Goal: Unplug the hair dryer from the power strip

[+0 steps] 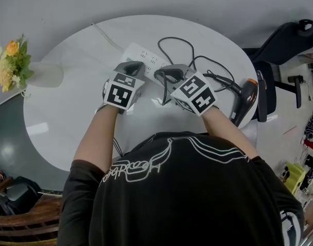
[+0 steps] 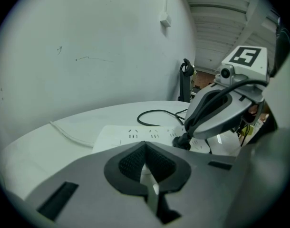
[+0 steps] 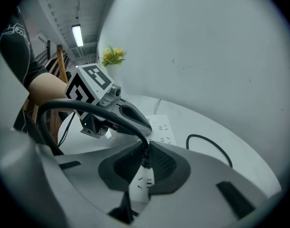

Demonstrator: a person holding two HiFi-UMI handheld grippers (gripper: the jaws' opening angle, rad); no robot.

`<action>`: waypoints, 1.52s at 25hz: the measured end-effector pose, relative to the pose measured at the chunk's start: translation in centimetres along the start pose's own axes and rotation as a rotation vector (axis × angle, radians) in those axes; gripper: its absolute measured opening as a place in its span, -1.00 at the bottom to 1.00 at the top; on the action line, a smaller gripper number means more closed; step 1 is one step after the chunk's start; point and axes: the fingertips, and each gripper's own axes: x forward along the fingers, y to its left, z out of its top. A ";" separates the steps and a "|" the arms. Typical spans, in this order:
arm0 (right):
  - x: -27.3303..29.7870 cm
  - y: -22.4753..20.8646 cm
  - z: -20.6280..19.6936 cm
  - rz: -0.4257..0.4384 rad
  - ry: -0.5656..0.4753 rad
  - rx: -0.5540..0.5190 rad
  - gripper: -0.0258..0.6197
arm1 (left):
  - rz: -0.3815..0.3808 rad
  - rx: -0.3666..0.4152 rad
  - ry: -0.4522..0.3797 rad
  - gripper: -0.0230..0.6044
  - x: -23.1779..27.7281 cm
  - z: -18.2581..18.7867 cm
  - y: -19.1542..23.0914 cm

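Observation:
A white power strip point(image 1: 142, 54) lies at the far middle of the round white table point(image 1: 64, 96). My left gripper point(image 1: 134, 66) is shut, its tips down on the strip's near end point(image 2: 135, 134), with nothing between its pads point(image 2: 133, 163). My right gripper point(image 1: 164, 76) is shut on the hair dryer's black plug point(image 3: 145, 159), which sits at the strip's surface point(image 2: 182, 140). From there the black cord point(image 1: 183, 41) loops back to the black and orange hair dryer point(image 1: 245, 100), which lies at the table's right edge.
A white vase of yellow flowers point(image 1: 15, 65) stands at the table's left edge. The strip's white cable point(image 1: 106, 38) runs off to the far left. A black chair point(image 1: 285, 41) is beyond the right edge, and a wooden chair point(image 1: 18, 217) at the lower left.

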 end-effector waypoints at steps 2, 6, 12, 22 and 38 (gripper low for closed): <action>-0.1 -0.4 -0.1 0.019 -0.015 0.061 -0.84 | -0.003 0.000 0.000 -0.92 0.0 0.1 0.0; -2.4 -3.0 2.3 0.045 -0.172 0.272 -0.84 | -0.015 -0.016 -0.005 -0.92 0.0 0.0 -0.1; -4.1 -4.7 4.4 0.007 -0.134 0.165 -0.84 | -0.004 -0.016 -0.003 -0.92 -0.1 0.0 0.0; -5.1 -3.7 4.0 0.016 -0.148 0.186 -0.83 | 0.015 -0.026 -0.005 -0.92 -0.1 -0.1 0.0; -12.3 -1.5 3.5 0.095 -0.322 0.260 -0.83 | -0.083 -0.294 -0.236 -0.92 -8.2 4.8 -5.8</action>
